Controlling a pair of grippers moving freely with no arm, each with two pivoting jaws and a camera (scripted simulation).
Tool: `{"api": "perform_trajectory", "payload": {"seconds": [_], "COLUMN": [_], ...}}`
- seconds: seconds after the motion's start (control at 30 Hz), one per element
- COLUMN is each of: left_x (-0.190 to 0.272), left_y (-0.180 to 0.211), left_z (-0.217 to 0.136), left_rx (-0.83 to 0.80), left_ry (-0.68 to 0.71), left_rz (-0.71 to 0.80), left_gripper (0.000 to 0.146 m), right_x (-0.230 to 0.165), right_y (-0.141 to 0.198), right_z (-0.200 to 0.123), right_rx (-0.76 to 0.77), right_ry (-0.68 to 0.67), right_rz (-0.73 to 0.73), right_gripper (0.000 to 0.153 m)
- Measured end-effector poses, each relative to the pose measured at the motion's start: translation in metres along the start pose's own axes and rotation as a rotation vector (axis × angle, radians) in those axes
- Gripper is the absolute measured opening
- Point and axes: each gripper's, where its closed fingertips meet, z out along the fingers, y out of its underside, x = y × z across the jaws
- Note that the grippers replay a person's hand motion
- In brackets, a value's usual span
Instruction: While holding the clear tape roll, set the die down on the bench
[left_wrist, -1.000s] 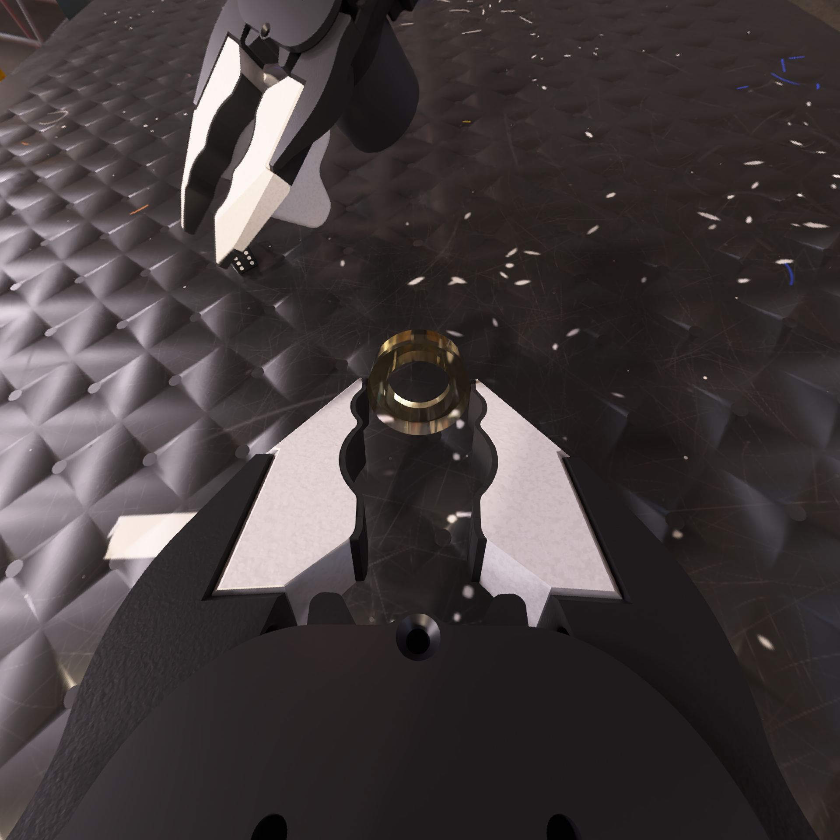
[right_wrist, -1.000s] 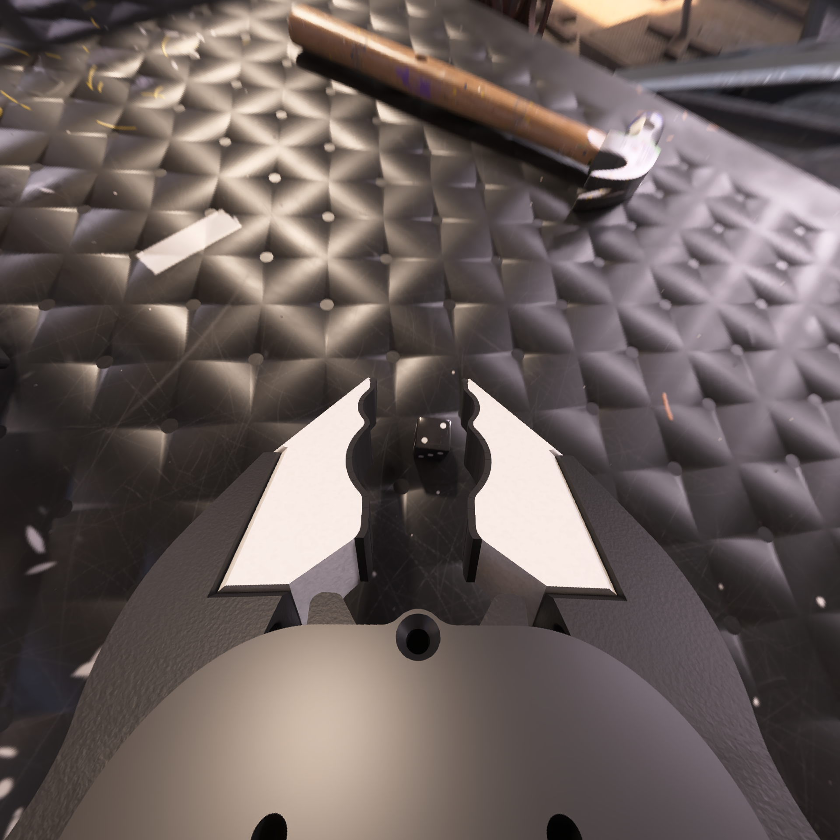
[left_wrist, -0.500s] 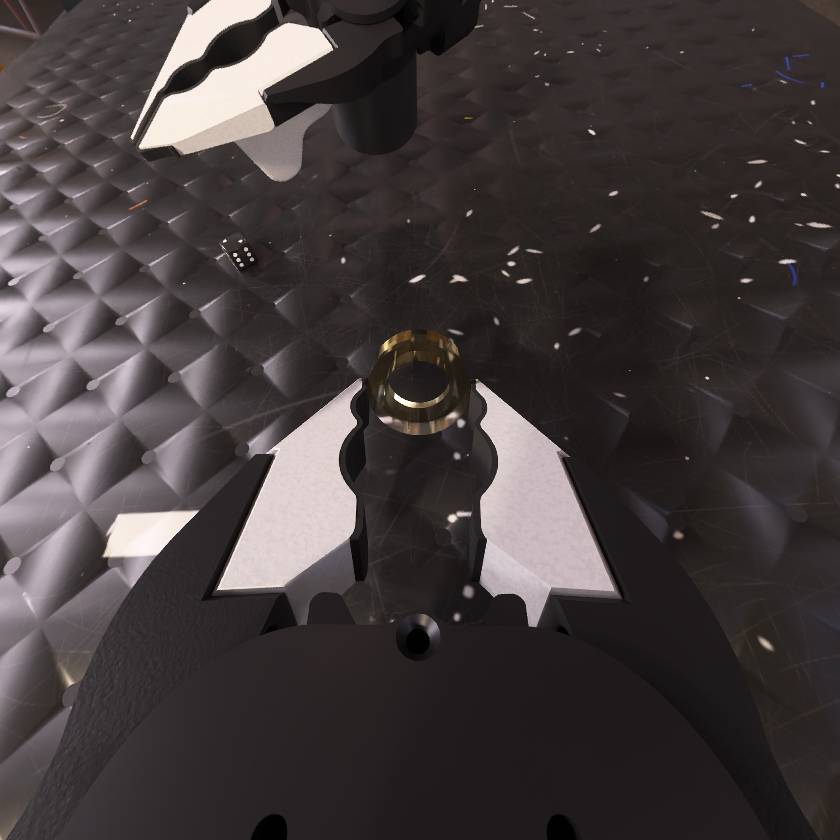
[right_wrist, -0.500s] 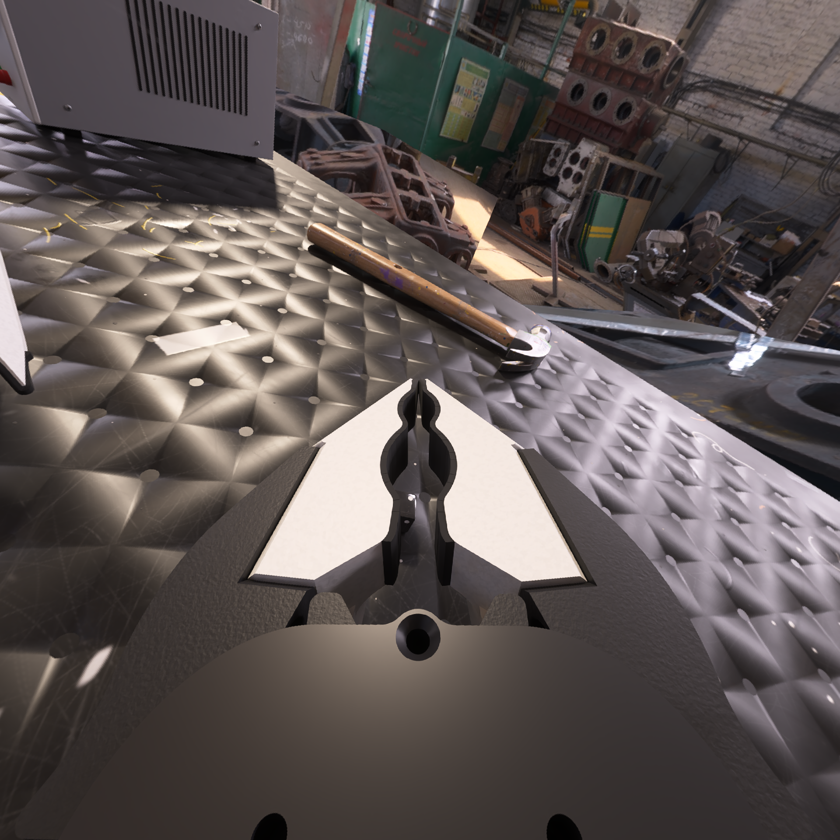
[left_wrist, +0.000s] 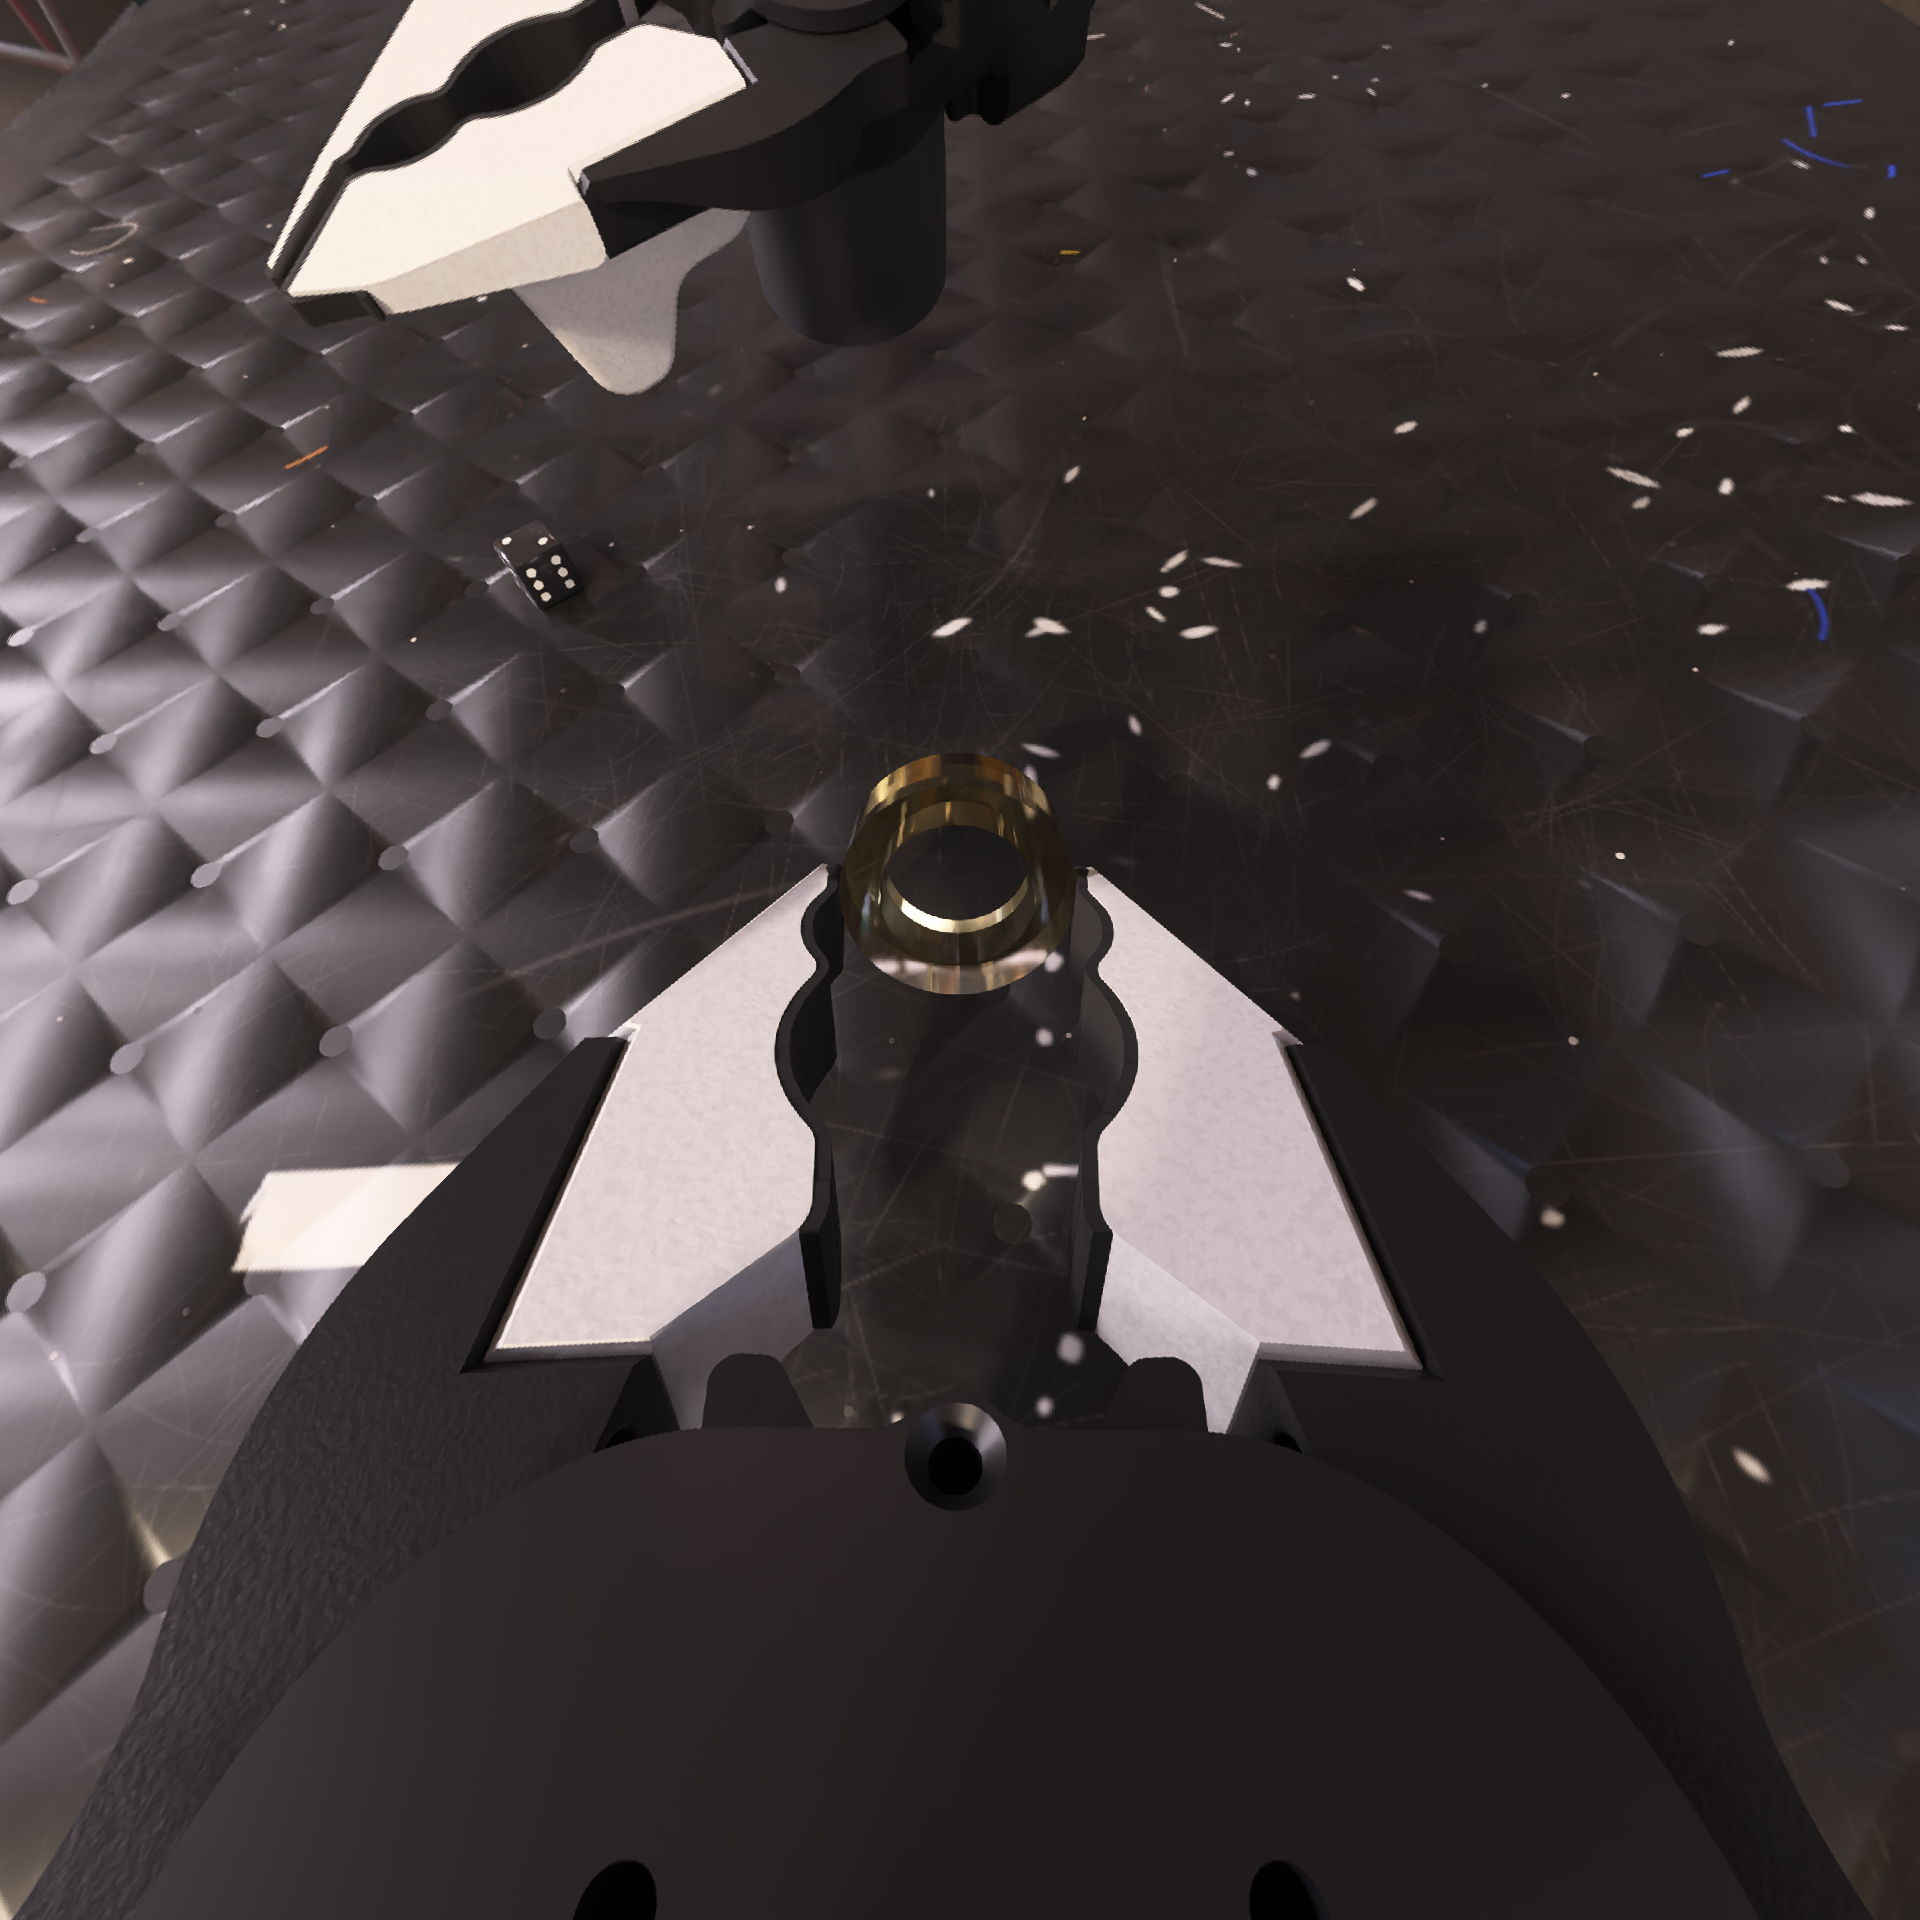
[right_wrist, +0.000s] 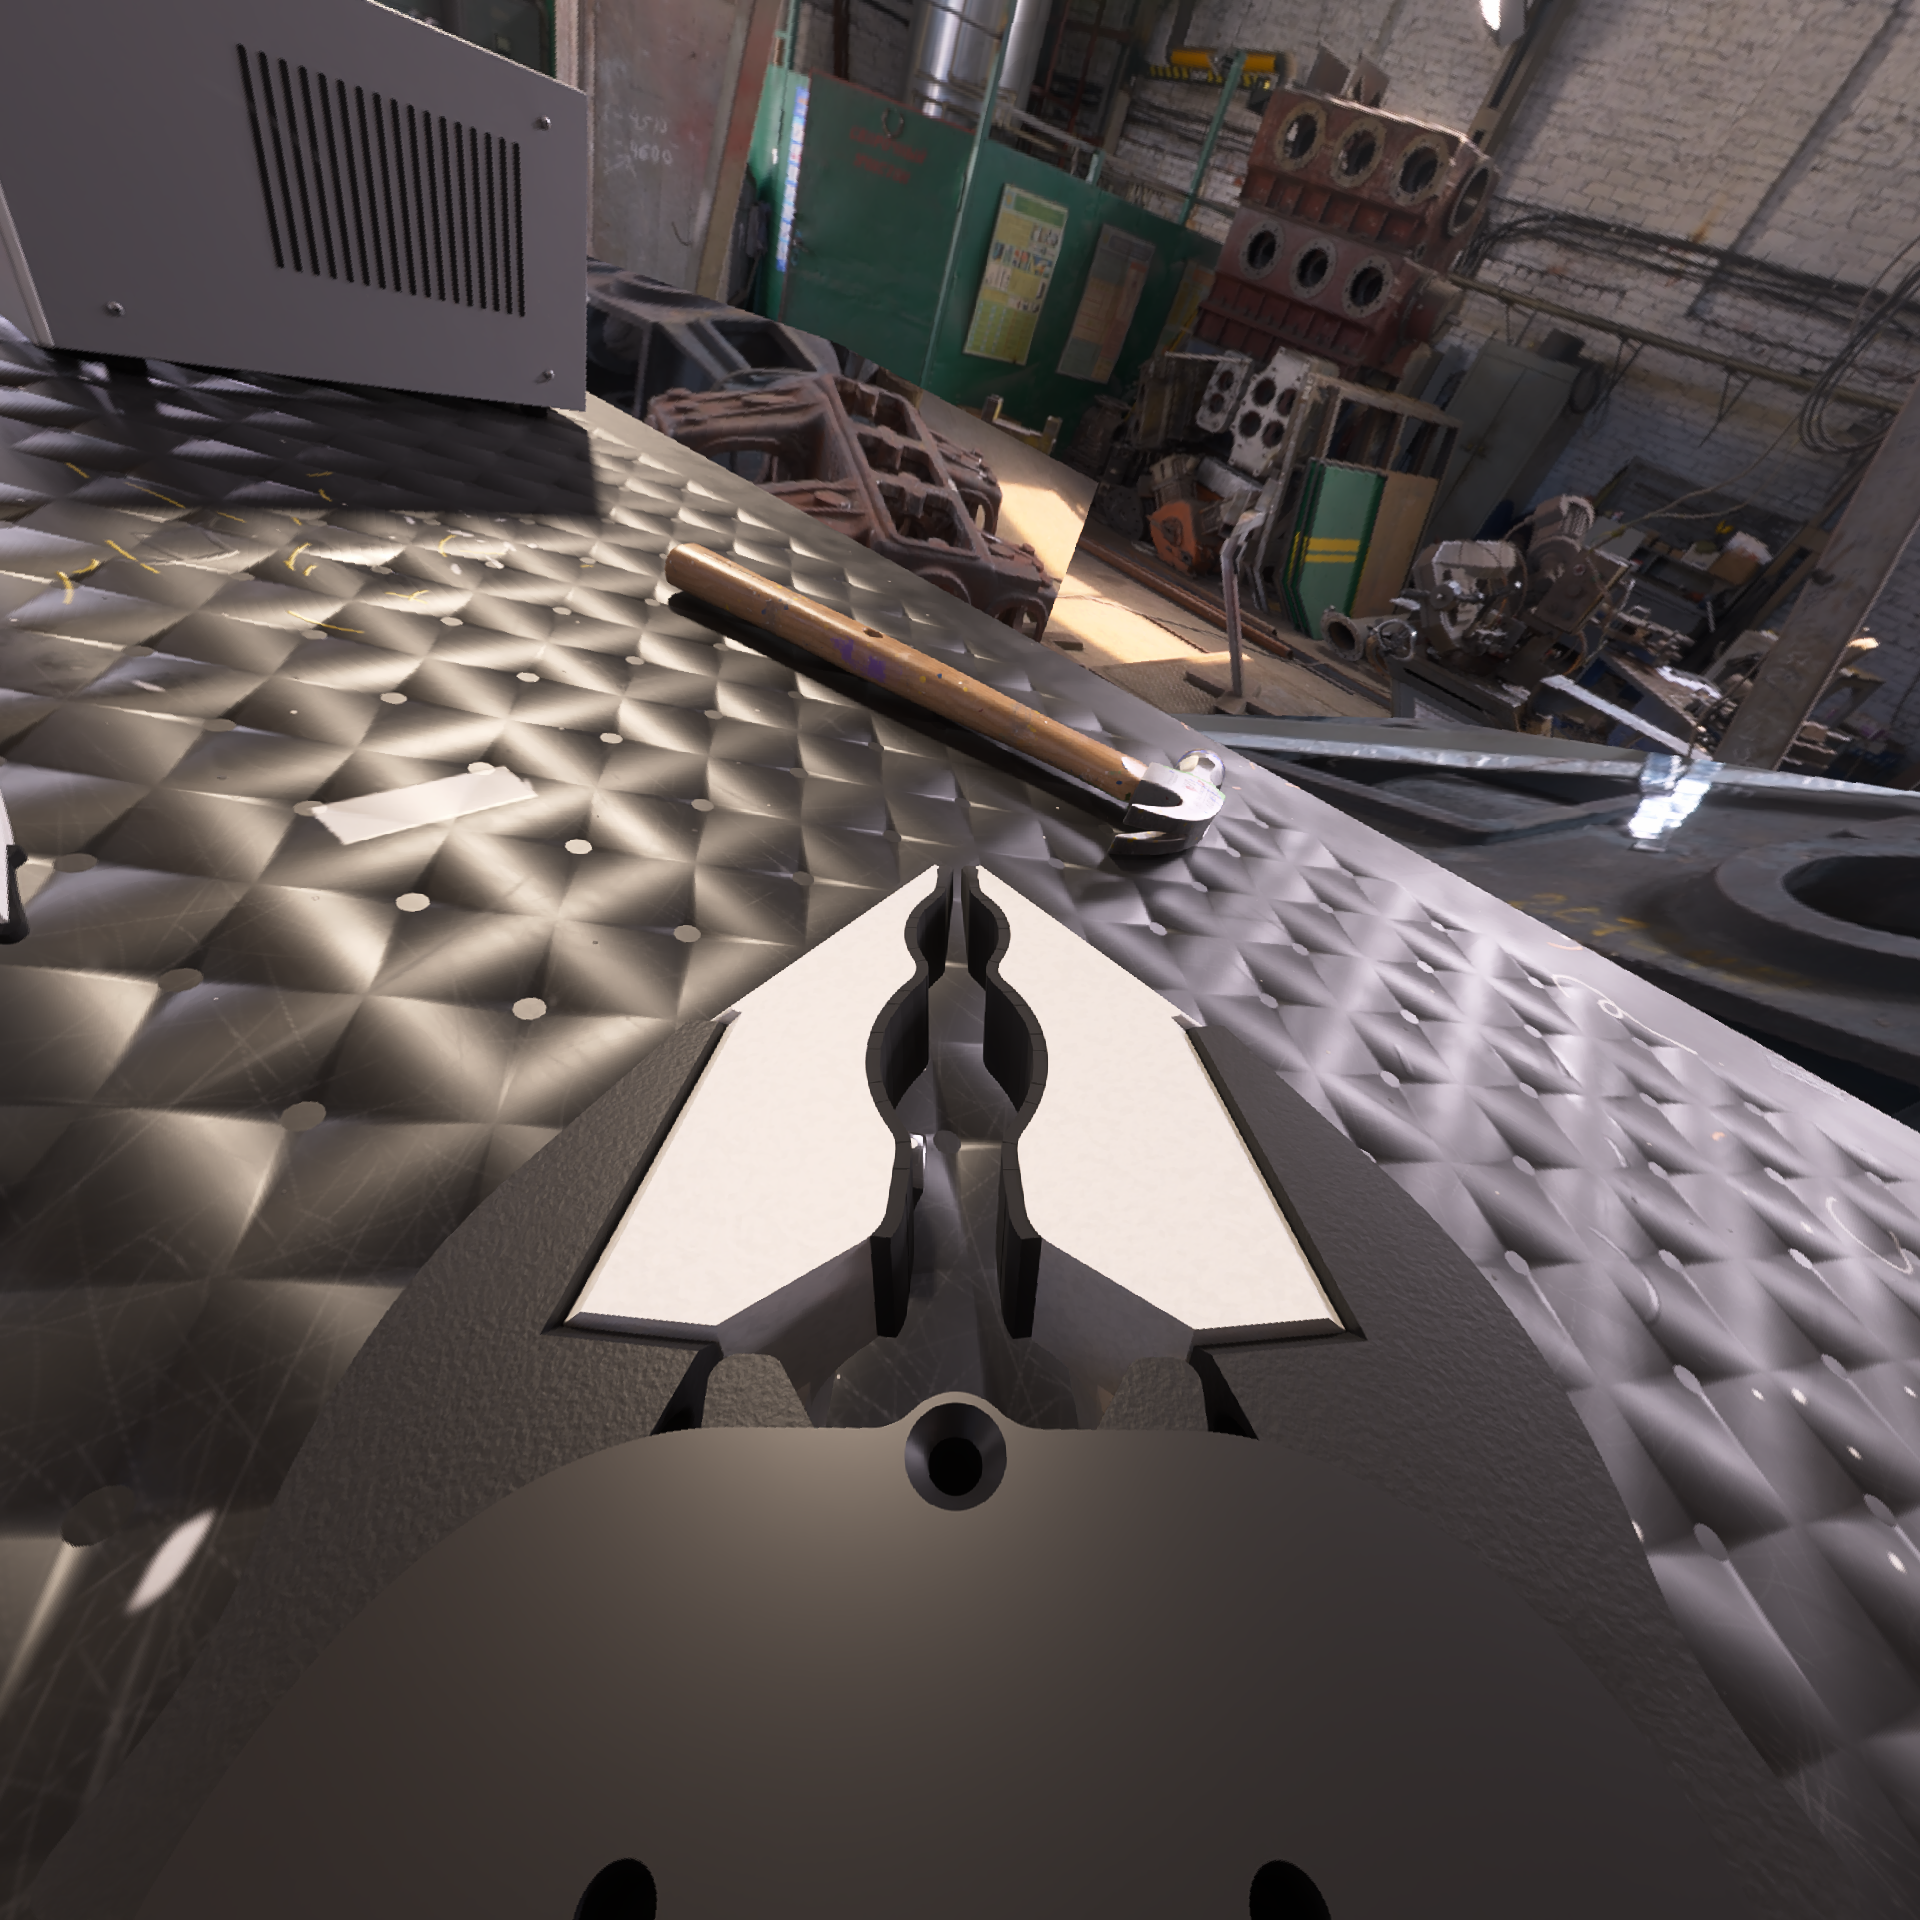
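The bench is brushed, scratched metal with a swirled sheen. The hammer has a worn wooden handle; the clear tape roll looks glossy, amber-tinted plastic

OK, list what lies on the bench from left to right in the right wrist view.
White strip → hammer. The grey vented box stands at the far left edge of the bench, behind both.
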Motion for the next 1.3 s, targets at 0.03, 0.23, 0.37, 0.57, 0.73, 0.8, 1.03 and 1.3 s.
{"api": "perform_trajectory", "payload": {"seconds": [0.03,0.23,0.37,0.57,0.73,0.8,1.03,1.3], "left_x": [0.0,0.0,0.0,-0.001,-0.002,-0.003,-0.004,-0.017], "left_y": [0.0,0.0,0.0,0.0,0.0,0.0,-0.002,-0.017], "left_z": [0.0,0.0,0.0,0.0,-0.001,-0.001,-0.002,-0.019], "left_rx": [0.0,0.0,0.0,0.0,0.003,0.003,0.018,0.187], "left_ry": [0.0,0.003,0.004,0.006,0.003,0.002,0.003,0.003], "left_rz": [-0.001,-0.006,-0.007,-0.015,-0.026,-0.03,-0.05,-0.18], "left_gripper": [0.043,0.043,0.043,0.043,0.043,0.043,0.043,0.043], "right_x": [0.0,-0.001,0.001,0.003,0.015,0.016,0.067,0.118], "right_y": [0.0,0.001,0.001,-0.016,-0.054,-0.079,-0.167,-0.114], "right_z": [0.0,-0.001,-0.001,-0.008,-0.03,-0.047,-0.16,-0.189], "right_rx": [0.0,0.004,0.006,0.095,0.272,0.362,0.665,0.007], "right_ry": [-0.001,-0.015,-0.01,-0.019,0.012,0.001,0.225,0.015], "right_rz": [0.001,0.013,0.025,0.081,0.161,0.135,0.074,0.284], "right_gripper": [0.001,0.0,0.0,0.004,0.003,0.0,0.0,0.0]}}
